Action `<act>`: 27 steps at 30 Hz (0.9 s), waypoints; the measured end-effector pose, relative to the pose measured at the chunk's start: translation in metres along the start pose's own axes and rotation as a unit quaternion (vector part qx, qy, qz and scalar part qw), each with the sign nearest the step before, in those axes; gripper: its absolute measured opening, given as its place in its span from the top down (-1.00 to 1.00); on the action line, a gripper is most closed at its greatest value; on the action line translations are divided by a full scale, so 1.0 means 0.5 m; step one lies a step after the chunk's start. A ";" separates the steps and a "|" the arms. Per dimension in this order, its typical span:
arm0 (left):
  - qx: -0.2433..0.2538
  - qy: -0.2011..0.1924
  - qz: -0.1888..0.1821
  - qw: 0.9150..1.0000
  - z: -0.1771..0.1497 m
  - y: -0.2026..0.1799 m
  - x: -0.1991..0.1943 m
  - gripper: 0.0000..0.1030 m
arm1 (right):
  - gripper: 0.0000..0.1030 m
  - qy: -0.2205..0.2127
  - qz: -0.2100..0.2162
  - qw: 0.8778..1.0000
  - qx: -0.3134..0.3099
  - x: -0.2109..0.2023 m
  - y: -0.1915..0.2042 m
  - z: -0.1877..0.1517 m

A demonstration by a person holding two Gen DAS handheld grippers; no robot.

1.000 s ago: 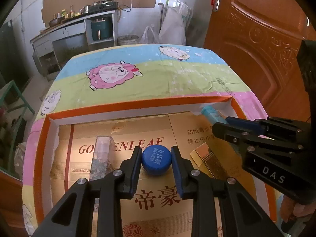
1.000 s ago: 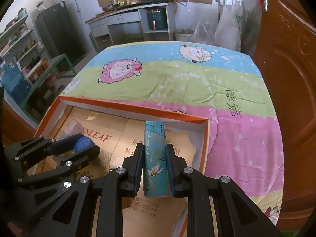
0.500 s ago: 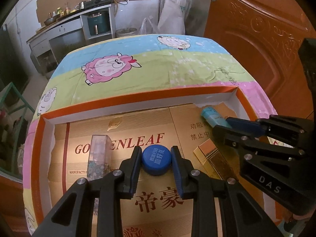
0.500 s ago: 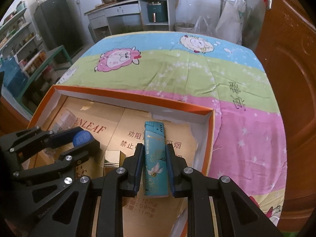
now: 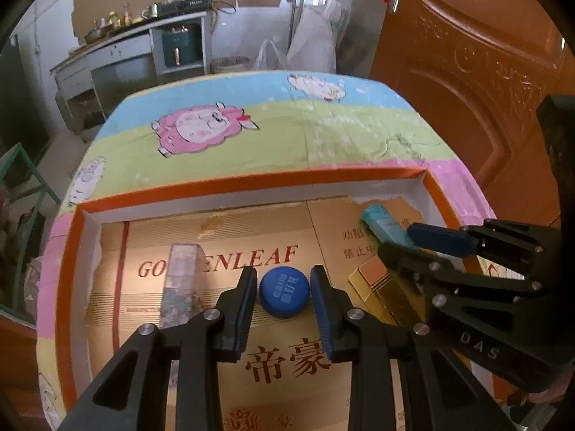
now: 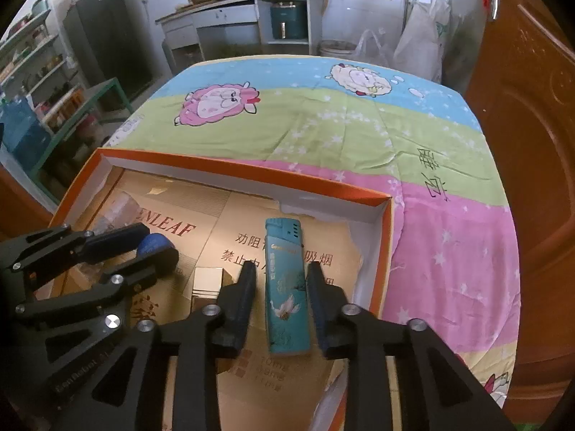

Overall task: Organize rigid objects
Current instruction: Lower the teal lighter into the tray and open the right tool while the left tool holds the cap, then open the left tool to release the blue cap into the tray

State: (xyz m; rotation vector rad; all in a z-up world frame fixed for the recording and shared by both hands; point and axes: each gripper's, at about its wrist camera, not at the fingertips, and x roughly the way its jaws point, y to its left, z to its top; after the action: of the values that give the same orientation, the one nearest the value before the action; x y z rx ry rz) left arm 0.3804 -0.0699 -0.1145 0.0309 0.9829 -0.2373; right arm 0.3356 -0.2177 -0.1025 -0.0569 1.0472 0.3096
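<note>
Releasing cap (image 5: 284, 291) and lighter (image 6: 288, 289) into box (image 5: 251, 183).
Left gripper (image 5: 284, 292) parted slightly, cap loose between; right gripper (image 6: 279, 289) parted, lighter flat on box floor. Best lifting straight up, avoiding nudges; gold case (image 5: 386, 289) just beyond.

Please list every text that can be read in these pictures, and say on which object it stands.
"GO…ENLEAF", partly hidden: cardboard liner of the box.
"帝豪": same liner, near edge.
"DAS": right gripper body.
"劝阻…吸烟", "禁止…": liner, partly covered.
Blue bottle cap, teal lighter, tablecloth characters: not reliably readable.
</note>
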 end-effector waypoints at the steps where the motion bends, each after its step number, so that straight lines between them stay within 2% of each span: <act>1: -0.001 -0.009 0.001 1.000 0.000 0.000 -0.009 0.40 | 0.22 -0.003 0.002 1.000 0.002 -0.003 -0.001 -0.001; 3: -0.002 -0.023 0.002 1.000 0.000 0.000 -0.024 0.32 | 0.09 -0.010 0.004 1.000 0.006 -0.012 -0.003 -0.004; 5: -0.004 -0.034 0.001 0.999 -0.002 0.001 -0.038 0.12 | 0.07 -0.019 0.004 1.000 0.012 -0.023 -0.005 -0.006; 14: -0.006 -0.076 -0.014 0.997 -0.038 0.009 -0.125 0.12 | 0.06 -0.047 0.007 0.999 0.025 -0.087 0.001 -0.043; 16: -0.002 -0.085 -0.021 0.996 -0.054 0.008 -0.153 0.12 | 0.03 -0.051 0.013 0.998 0.031 -0.106 0.002 -0.059; 18: 0.002 -0.090 -0.023 0.996 -0.068 0.006 -0.174 0.12 | -0.12 -0.056 0.016 0.998 0.036 -0.129 0.006 -0.079; 27: 0.007 -0.115 0.007 0.993 -0.117 -0.001 -0.252 0.12 | -0.12 -0.075 0.007 0.997 0.033 -0.207 0.046 -0.148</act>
State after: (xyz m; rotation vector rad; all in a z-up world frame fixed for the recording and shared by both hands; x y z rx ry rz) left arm 0.2653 -0.0392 -0.0428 0.0226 0.7517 -0.2285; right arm 0.2191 -0.2331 -0.0485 0.0329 0.9086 0.2875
